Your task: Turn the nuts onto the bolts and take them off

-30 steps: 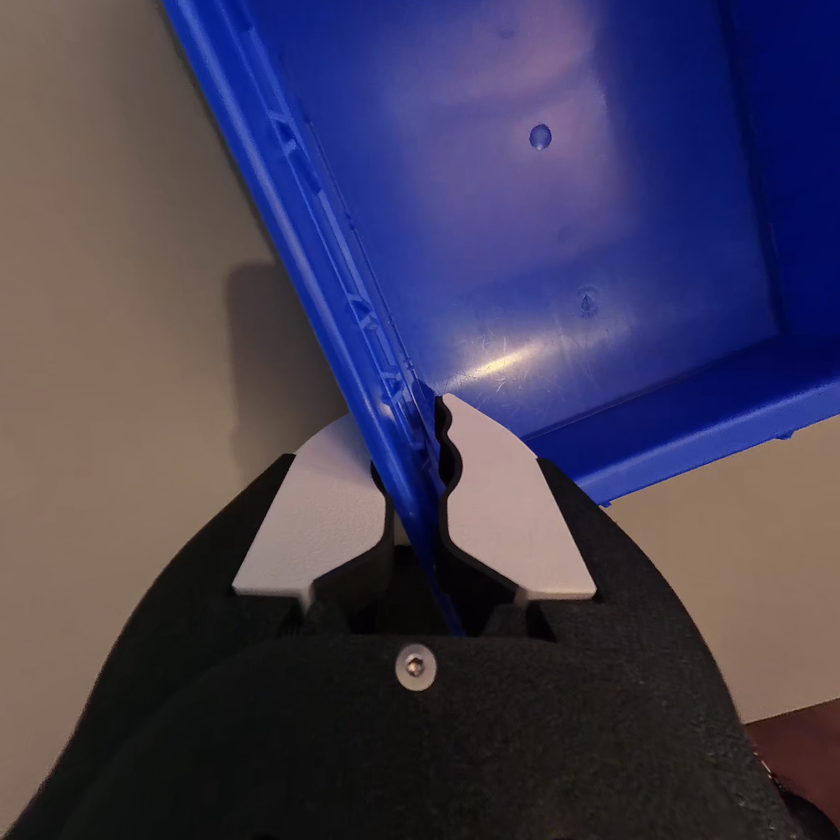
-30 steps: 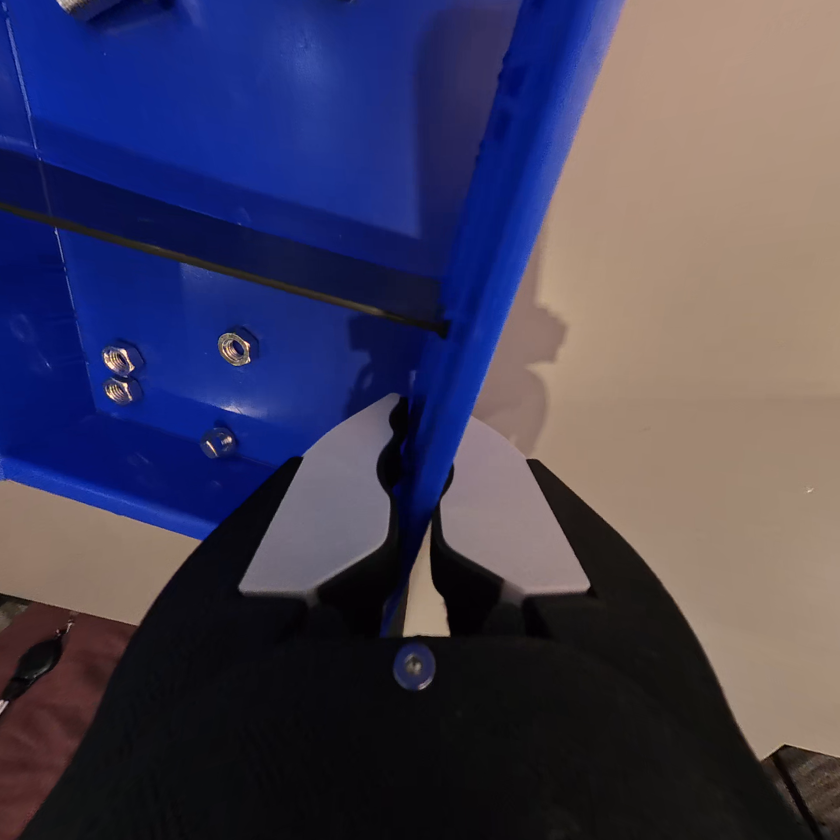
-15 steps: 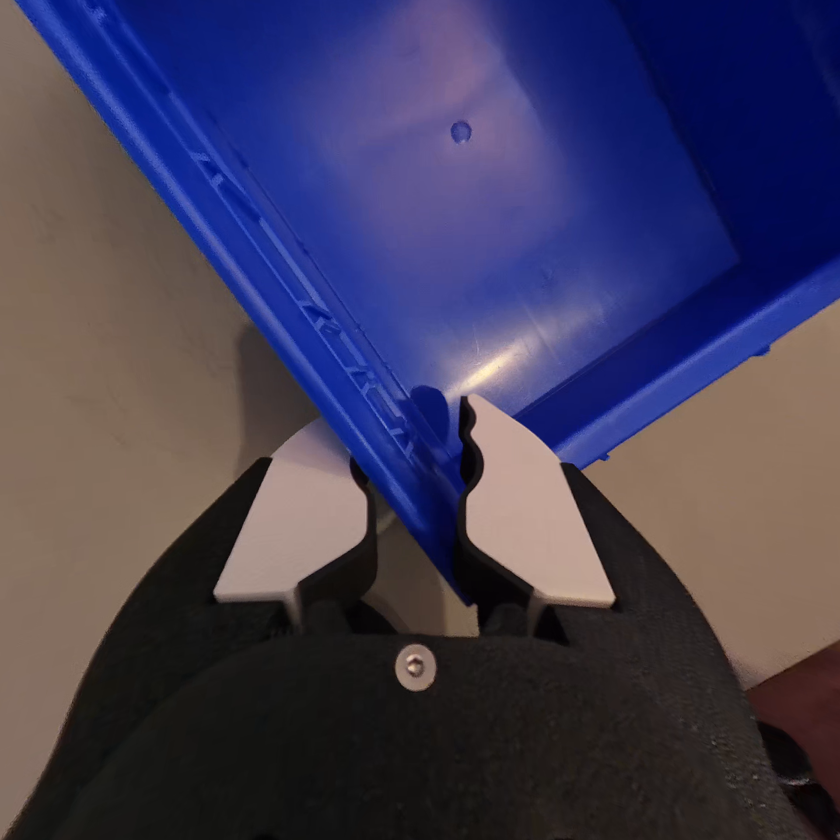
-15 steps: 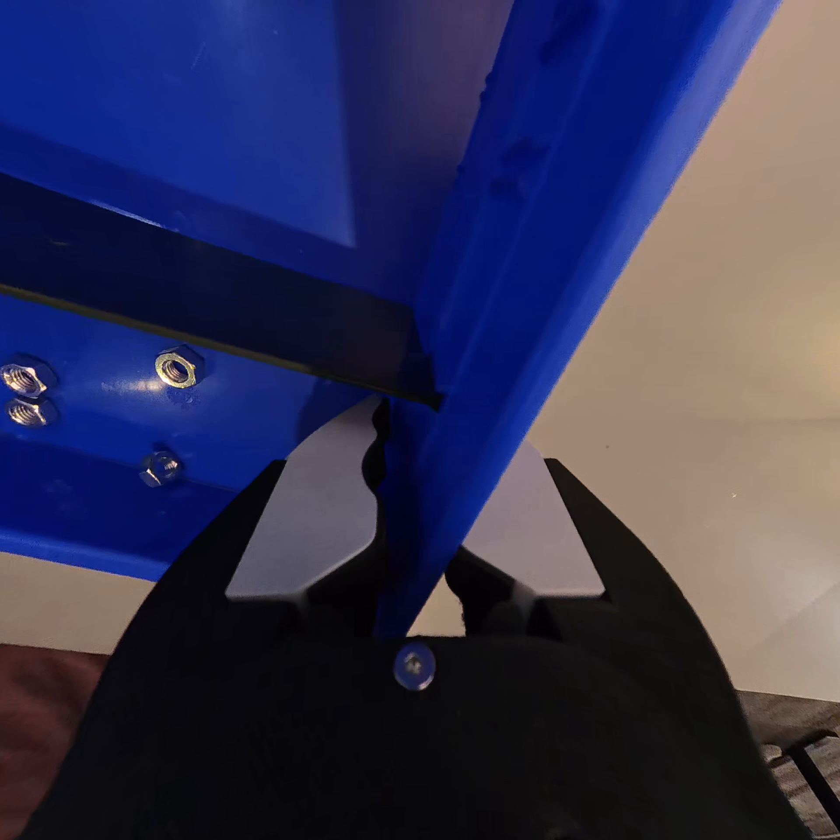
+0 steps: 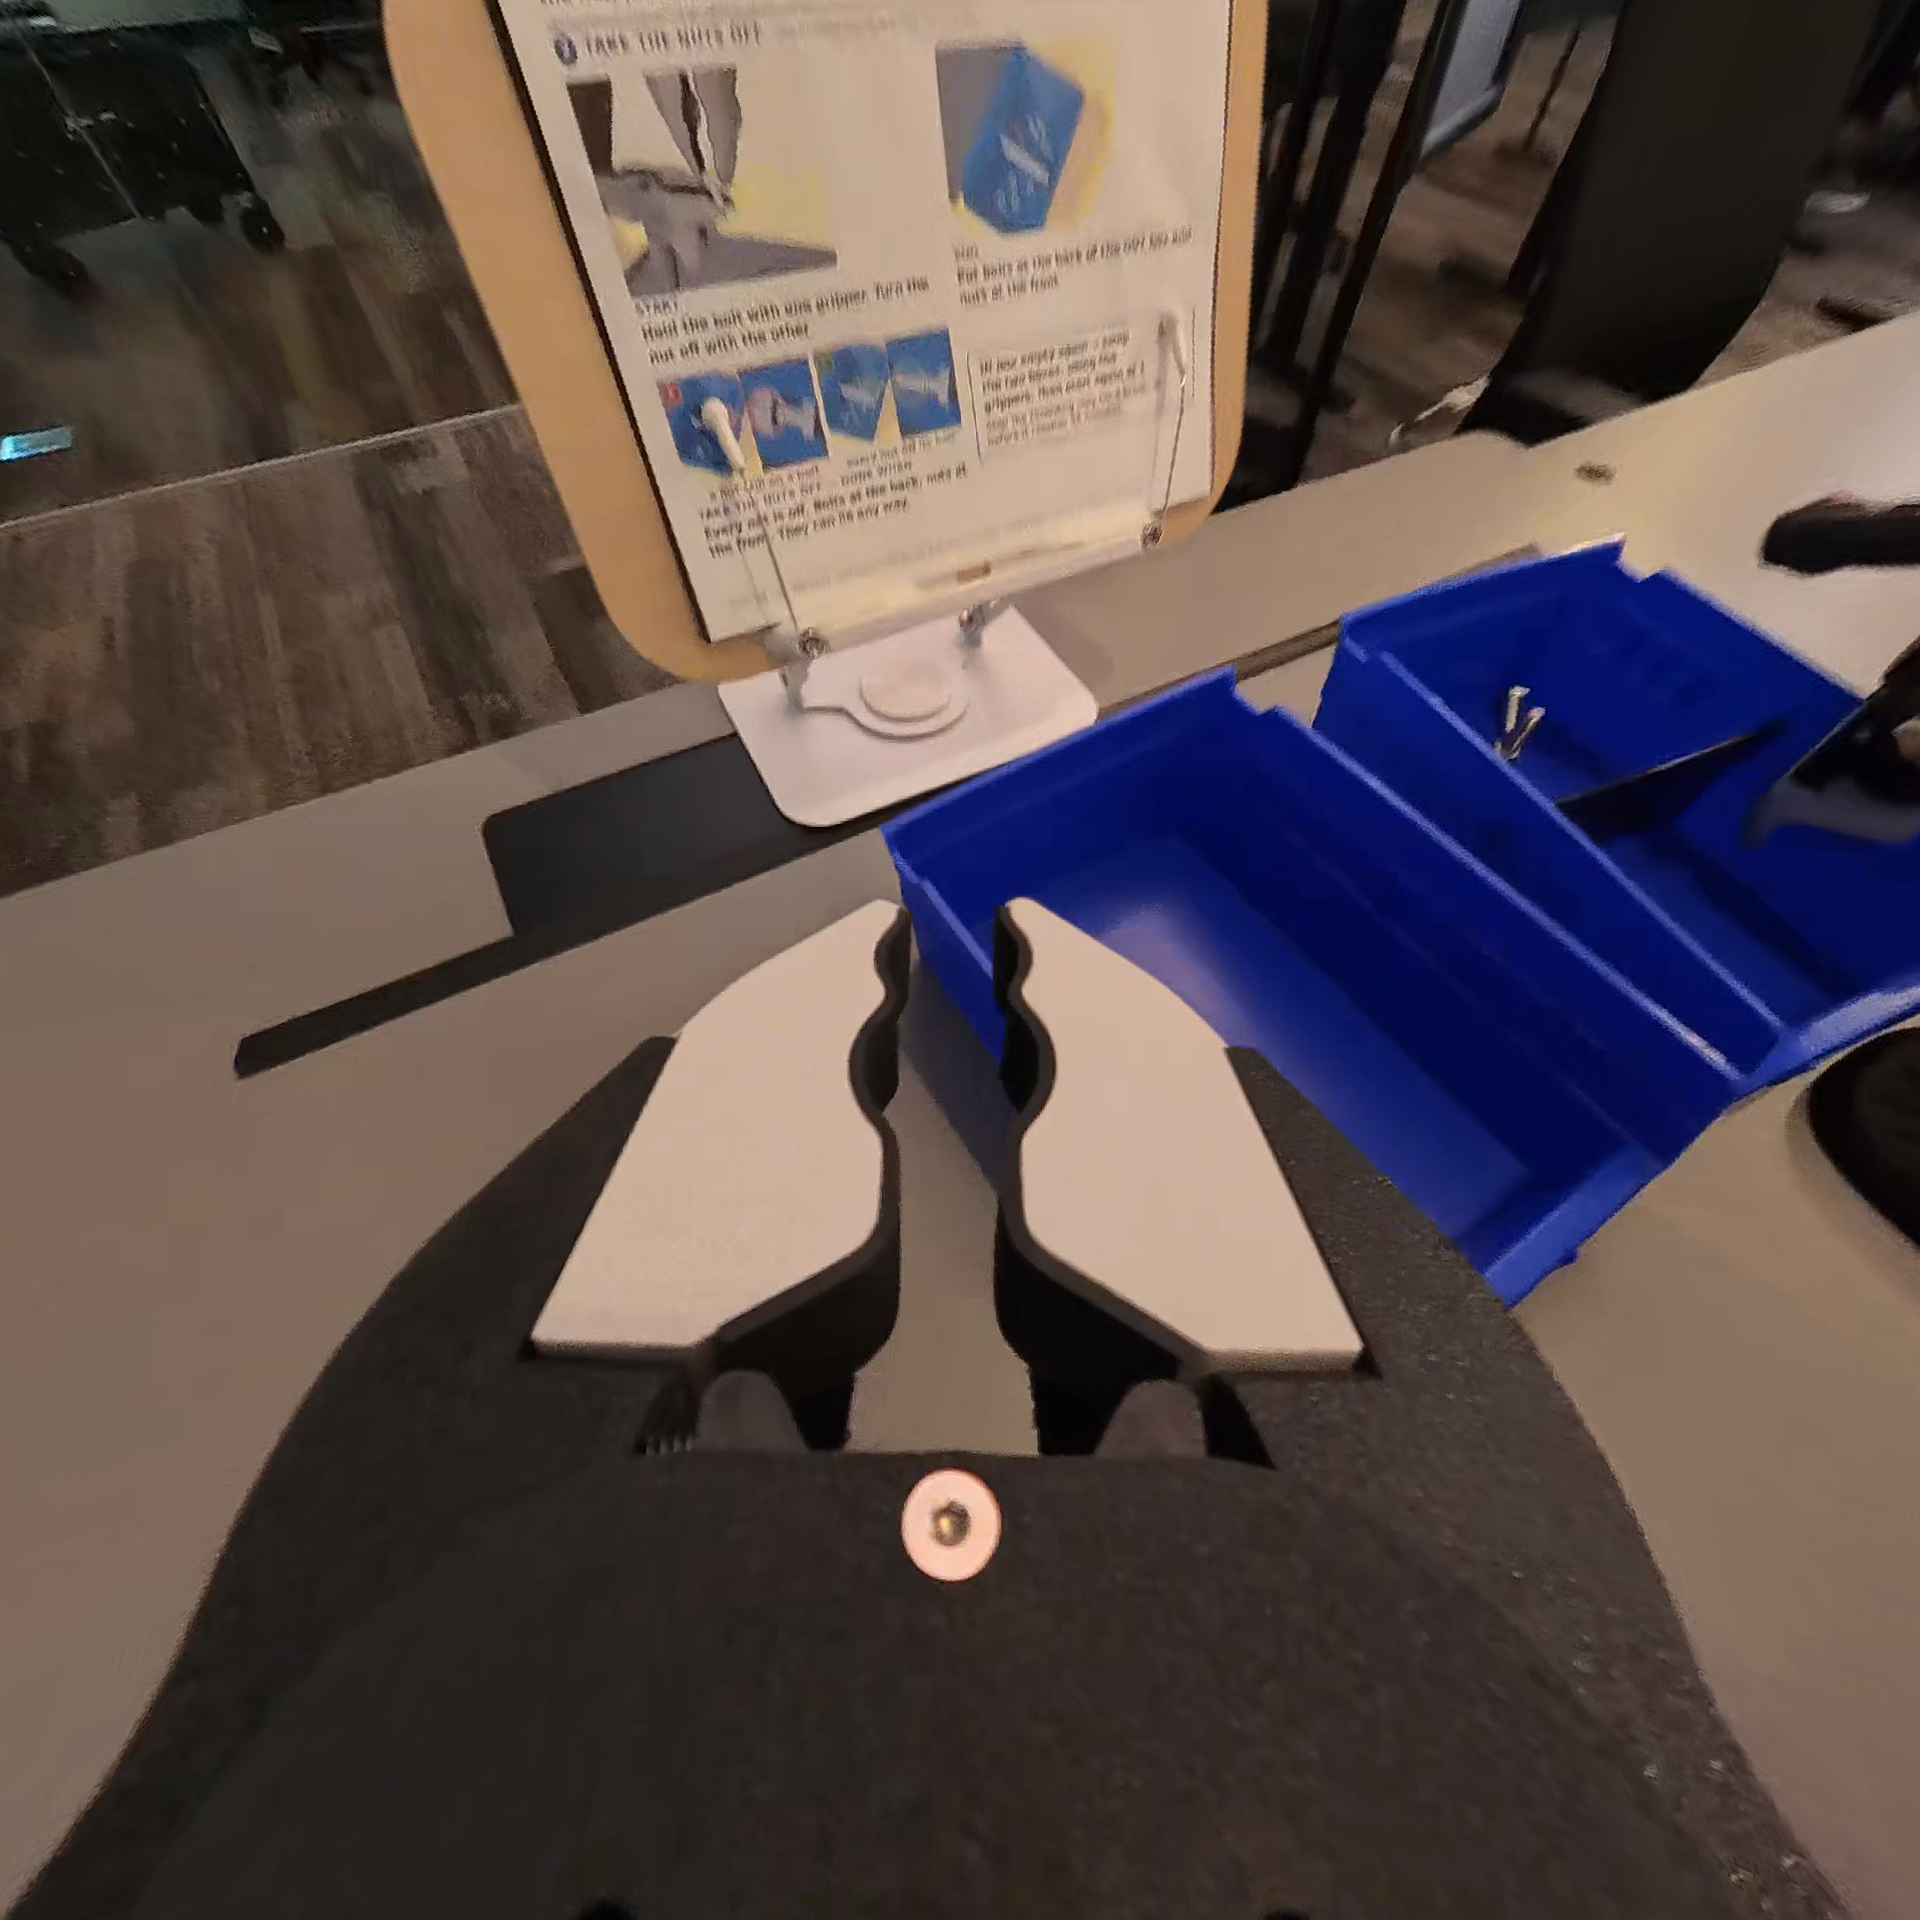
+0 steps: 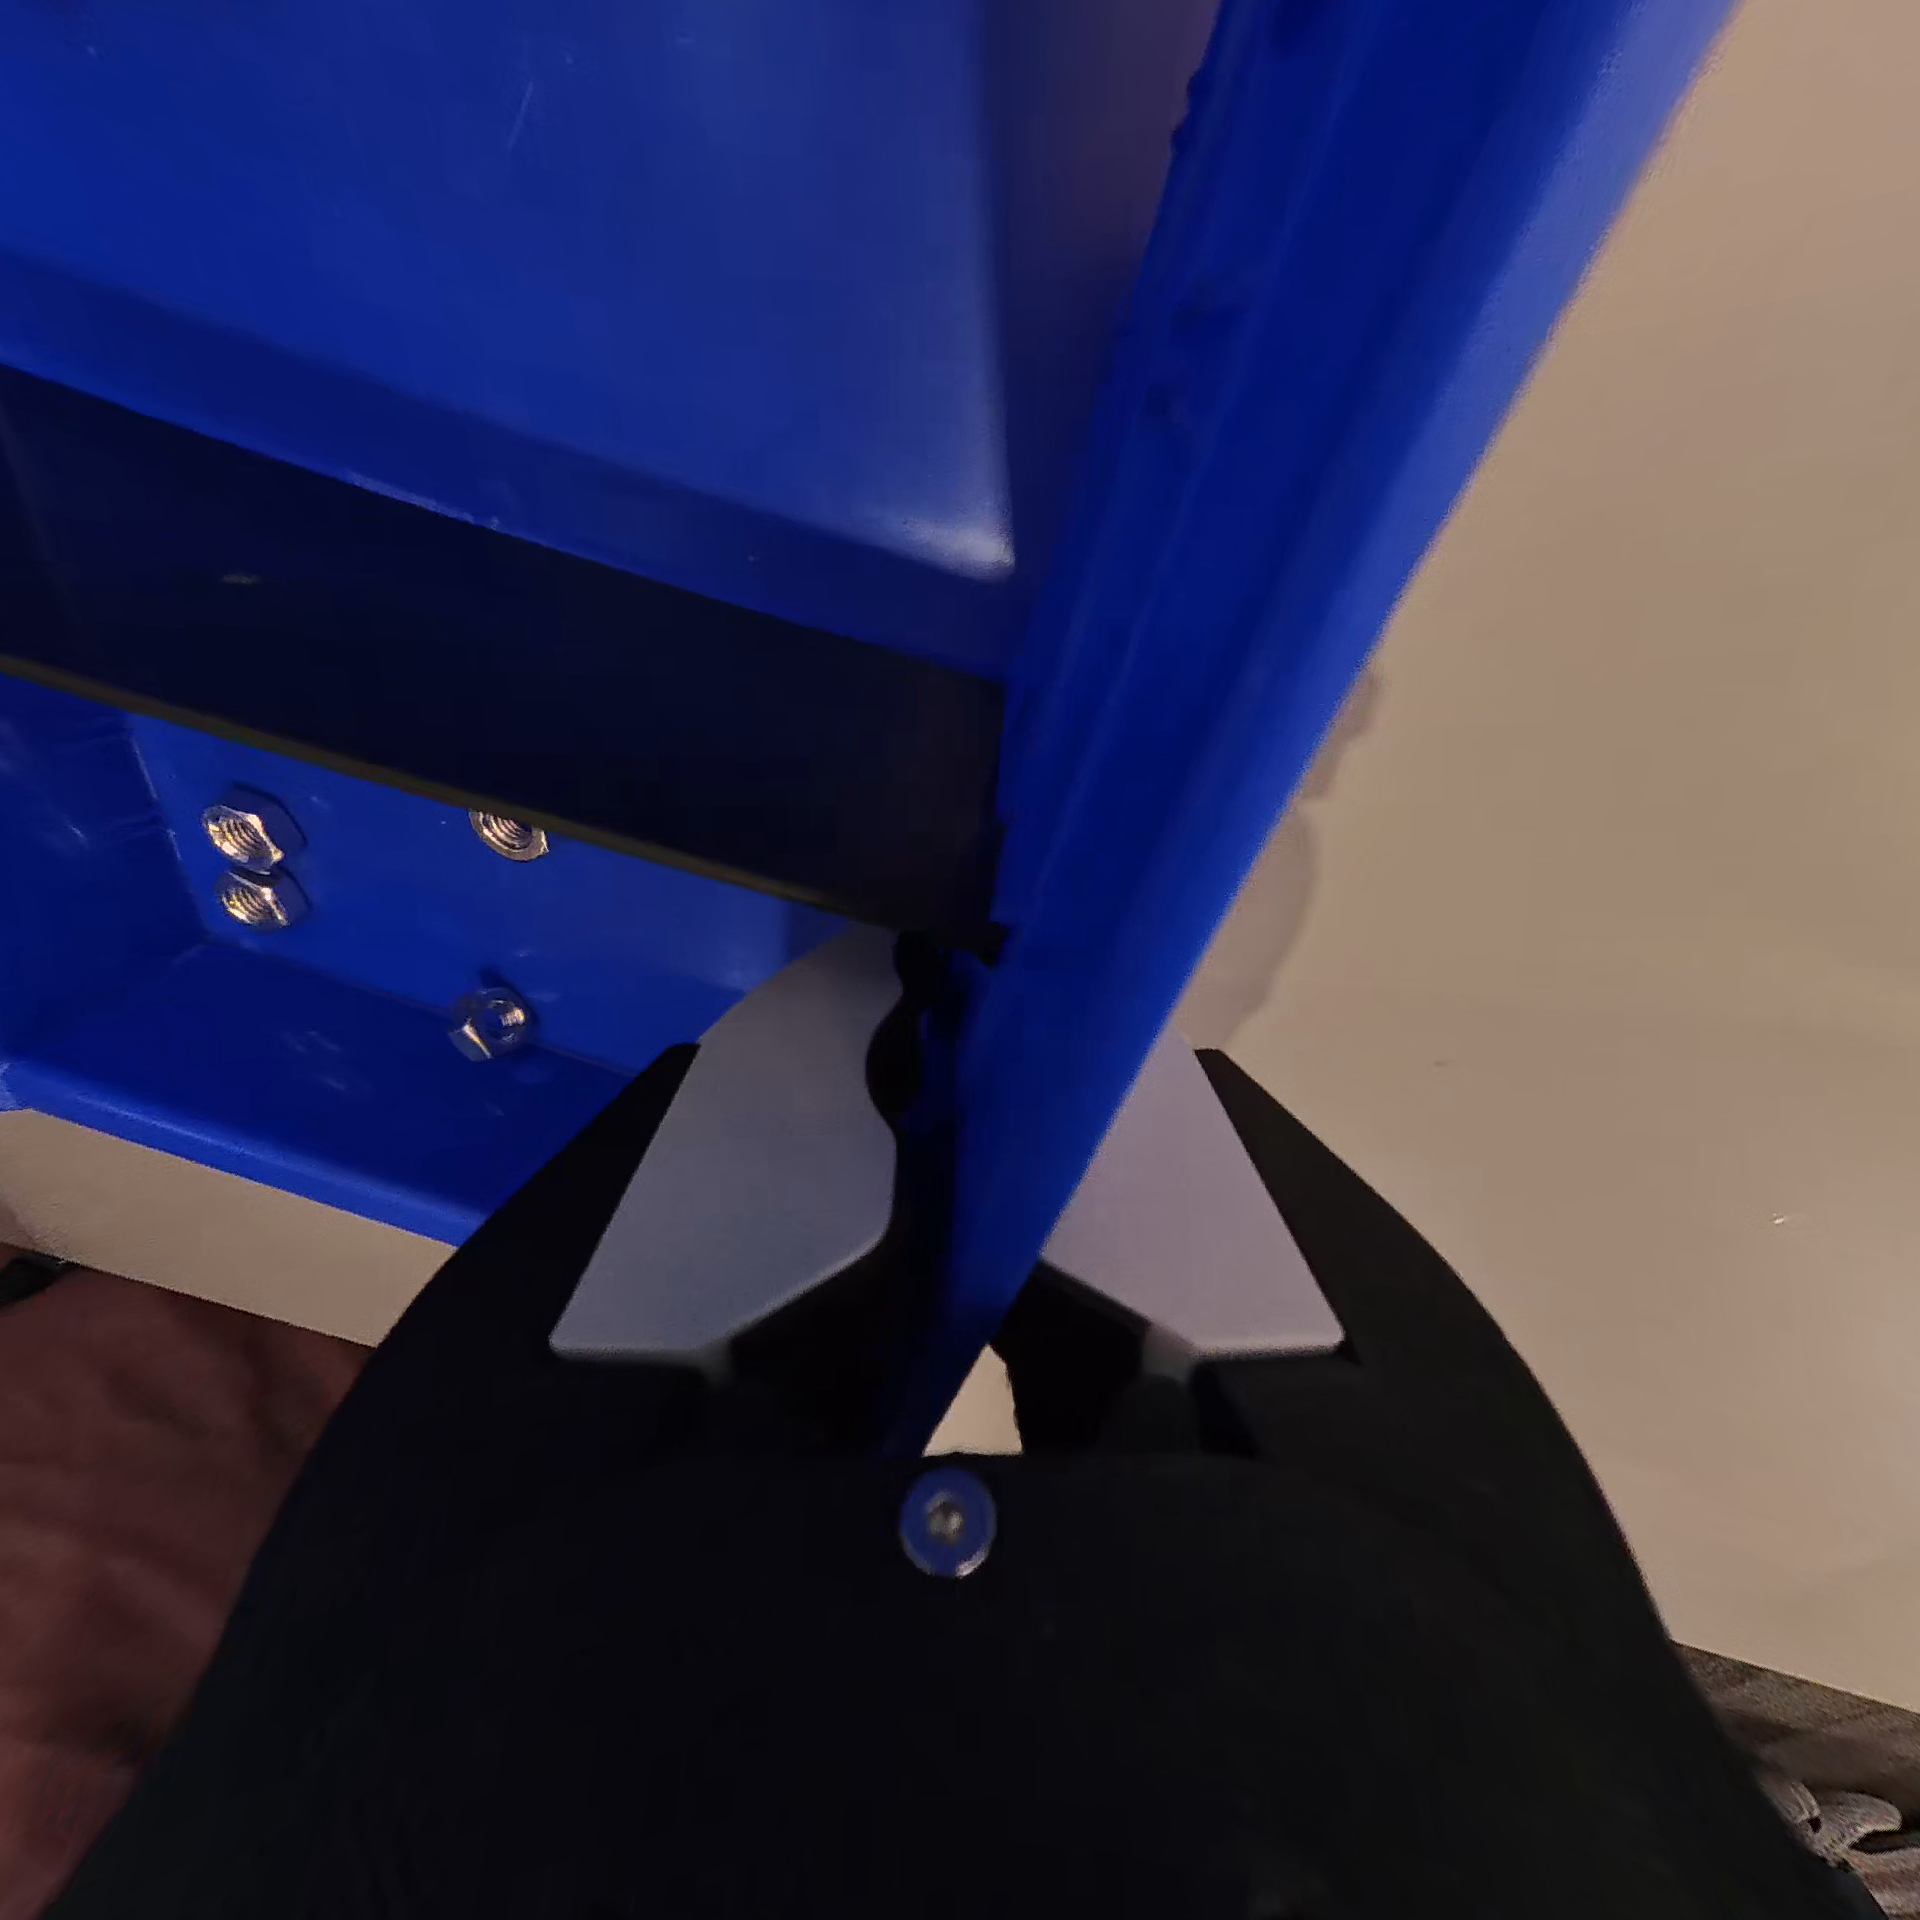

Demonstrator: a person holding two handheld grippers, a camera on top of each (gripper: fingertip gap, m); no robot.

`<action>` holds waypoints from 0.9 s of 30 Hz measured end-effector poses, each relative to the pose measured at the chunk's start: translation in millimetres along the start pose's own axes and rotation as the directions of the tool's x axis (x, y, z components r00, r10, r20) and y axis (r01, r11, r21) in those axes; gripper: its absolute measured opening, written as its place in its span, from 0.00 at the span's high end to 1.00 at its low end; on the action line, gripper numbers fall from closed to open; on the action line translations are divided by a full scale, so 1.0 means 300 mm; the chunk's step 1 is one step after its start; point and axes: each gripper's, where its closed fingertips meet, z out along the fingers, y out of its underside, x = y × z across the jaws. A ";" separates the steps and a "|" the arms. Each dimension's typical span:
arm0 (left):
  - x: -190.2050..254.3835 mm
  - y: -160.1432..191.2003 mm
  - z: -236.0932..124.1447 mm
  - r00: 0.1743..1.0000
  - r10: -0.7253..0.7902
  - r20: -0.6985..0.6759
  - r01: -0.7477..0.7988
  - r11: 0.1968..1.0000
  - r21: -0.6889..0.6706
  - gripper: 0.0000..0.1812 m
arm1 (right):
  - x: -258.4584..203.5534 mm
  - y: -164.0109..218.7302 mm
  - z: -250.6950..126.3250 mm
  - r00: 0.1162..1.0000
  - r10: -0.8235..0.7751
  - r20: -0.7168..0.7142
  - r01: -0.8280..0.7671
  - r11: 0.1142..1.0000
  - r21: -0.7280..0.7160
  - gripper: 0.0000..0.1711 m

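Grippers, two, hand-held, black bodies with pale grey fingers.

Left gripper [image 5: 948,961]: fingers parted by a narrow gap, nothing between them, hovering over the grey table [image 5: 260,1195]. Just ahead and to its right stands an empty blue plastic bin [image 5: 1299,997], long axis running away to the right. Behind it, a paper instruction sheet on a rounded tan board [image 5: 831,312], upright on a white stand.

Second blue plastic bin with black divider [image 5: 1621,748]: right of the empty one, touching or nearly so. Silver bolts [image 5: 1517,717] lie behind the divider, pointing roughly front to back.

Right gripper [image 6: 951,1023]: pinching that bin's side wall [image 6: 1195,727], one finger inside, one outside. Four small silver hex nuts [image 6: 241,834] sit in the front compartment, down and to this gripper's left, near it.

Judgement: the right gripper is far nearer both nuts and bolts; the left must cross the empty bin to reach them.
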 end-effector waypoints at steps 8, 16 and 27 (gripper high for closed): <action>-0.158 0.054 0.041 0.994 -0.108 -0.030 0.109 0.994 0.019 0.95 | 0.030 -0.012 -0.053 0.999 0.007 -0.049 -0.005 0.999 0.042 0.97; -0.155 0.038 -0.043 0.989 -0.123 -0.087 0.128 0.990 0.057 0.94 | -0.002 -0.035 -0.358 0.988 0.033 -0.150 -0.013 0.991 0.130 0.97; -0.249 0.028 -0.219 0.984 -0.153 0.093 0.140 0.981 0.131 0.84 | -0.669 -0.285 -0.532 0.969 -0.221 -0.113 0.231 0.970 0.081 0.97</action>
